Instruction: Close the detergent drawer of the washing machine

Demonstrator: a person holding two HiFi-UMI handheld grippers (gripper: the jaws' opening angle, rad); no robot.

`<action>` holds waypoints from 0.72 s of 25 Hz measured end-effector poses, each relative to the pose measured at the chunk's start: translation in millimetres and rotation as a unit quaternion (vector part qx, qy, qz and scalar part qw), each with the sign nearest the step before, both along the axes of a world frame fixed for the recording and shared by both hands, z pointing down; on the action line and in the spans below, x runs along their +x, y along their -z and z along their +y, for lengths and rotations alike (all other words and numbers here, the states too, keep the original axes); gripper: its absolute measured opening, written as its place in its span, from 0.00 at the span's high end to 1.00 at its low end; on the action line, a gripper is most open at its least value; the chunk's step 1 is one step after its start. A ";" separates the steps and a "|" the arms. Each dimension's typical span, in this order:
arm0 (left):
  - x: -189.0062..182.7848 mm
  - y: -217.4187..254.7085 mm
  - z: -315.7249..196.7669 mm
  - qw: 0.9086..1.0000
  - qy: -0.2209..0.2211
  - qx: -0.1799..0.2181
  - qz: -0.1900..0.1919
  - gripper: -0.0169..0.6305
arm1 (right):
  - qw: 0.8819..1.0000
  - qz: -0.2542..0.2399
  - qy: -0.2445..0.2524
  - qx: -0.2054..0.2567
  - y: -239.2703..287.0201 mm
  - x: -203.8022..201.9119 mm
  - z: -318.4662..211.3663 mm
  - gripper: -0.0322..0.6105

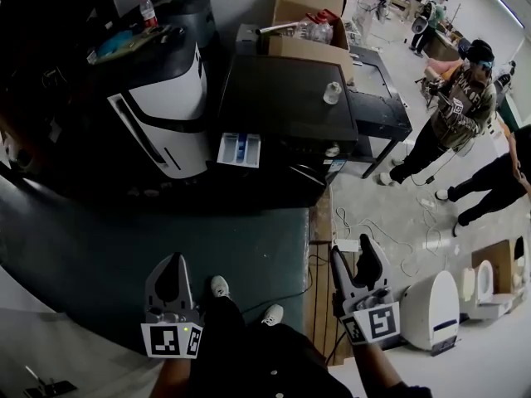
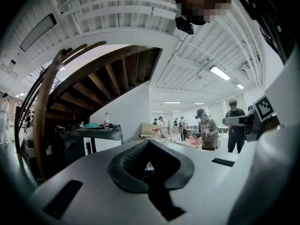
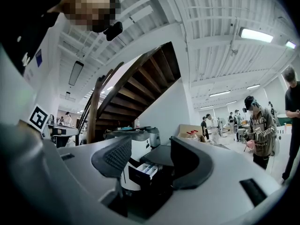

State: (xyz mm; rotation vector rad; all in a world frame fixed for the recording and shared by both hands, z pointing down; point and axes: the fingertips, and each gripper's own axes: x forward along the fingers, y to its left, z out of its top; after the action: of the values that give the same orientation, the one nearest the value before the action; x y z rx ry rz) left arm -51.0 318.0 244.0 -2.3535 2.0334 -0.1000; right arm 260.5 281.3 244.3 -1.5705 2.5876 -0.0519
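In the head view the black washing machine (image 1: pixel 282 98) stands ahead of me, and its white detergent drawer (image 1: pixel 239 149) sticks out of the front at the upper left, with blue inserts showing. Both grippers are well short of it, low in that view. My left gripper (image 1: pixel 172 261) is shut and holds nothing. My right gripper (image 1: pixel 354 251) is open and empty. In the right gripper view the pulled-out drawer (image 3: pixel 144 169) shows far off between the spread fingers of the right gripper (image 3: pixel 150 161). In the left gripper view the left gripper (image 2: pixel 149 162) has its pads together.
A white and black appliance (image 1: pixel 166 98) stands left of the washing machine, and cardboard boxes (image 1: pixel 307 23) sit behind it. A plastic cup (image 1: pixel 332 94) rests on the machine's top. People (image 1: pixel 452 114) stand at the right. Cables (image 1: pixel 357 226) and a white device (image 1: pixel 431 309) lie on the floor.
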 end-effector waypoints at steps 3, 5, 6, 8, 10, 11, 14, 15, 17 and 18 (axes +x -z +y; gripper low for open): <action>-7.3 -0.5 -8.8 1.000 0.001 0.003 0.002 0.95 | 1.000 0.004 0.009 0.005 1.5 -10.4 -9.2 0.52; -13.6 -0.6 -18.4 1.000 -0.001 0.004 0.005 0.95 | 1.000 0.008 0.008 0.001 -1.8 -16.0 -18.6 0.51; -17.1 -0.6 -23.6 1.000 -0.002 0.005 0.006 0.95 | 1.000 0.012 0.007 -0.003 -4.4 -19.6 -23.7 0.51; -25.8 -0.1 -34.7 1.000 -0.006 0.006 0.006 0.95 | 1.000 0.020 0.007 -0.012 -8.5 -30.4 -33.9 0.52; -35.0 0.6 -47.5 1.000 -0.011 0.006 0.007 0.95 | 1.000 0.025 0.005 -0.015 -10.2 -42.0 -44.6 0.52; -39.3 1.3 -54.3 1.000 -0.015 0.007 0.007 0.95 | 0.999 0.028 0.003 -0.016 -10.6 -47.0 -50.6 0.52; -54.6 5.7 -76.3 1.000 -0.024 0.010 0.006 0.95 | 0.999 0.031 -0.007 -0.025 -11.0 -62.9 -69.7 0.53; -60.3 7.3 -84.0 1.000 -0.026 0.010 0.006 0.95 | 0.999 0.031 -0.008 -0.026 -10.1 -68.9 -75.8 0.53; -71.8 8.7 -99.1 0.999 -0.031 0.011 0.007 0.95 | 0.999 0.035 -0.012 -0.027 -8.7 -80.8 -87.1 0.54; -77.7 8.8 -106.2 0.999 -0.034 0.011 0.008 0.95 | 0.999 0.037 -0.014 -0.028 -8.6 -86.9 -92.7 0.54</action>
State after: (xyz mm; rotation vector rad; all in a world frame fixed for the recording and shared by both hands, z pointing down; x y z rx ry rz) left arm -128.8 211.9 235.3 -2.4151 1.9482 -0.0586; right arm 173.7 188.6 252.9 -1.6572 2.6407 -0.0655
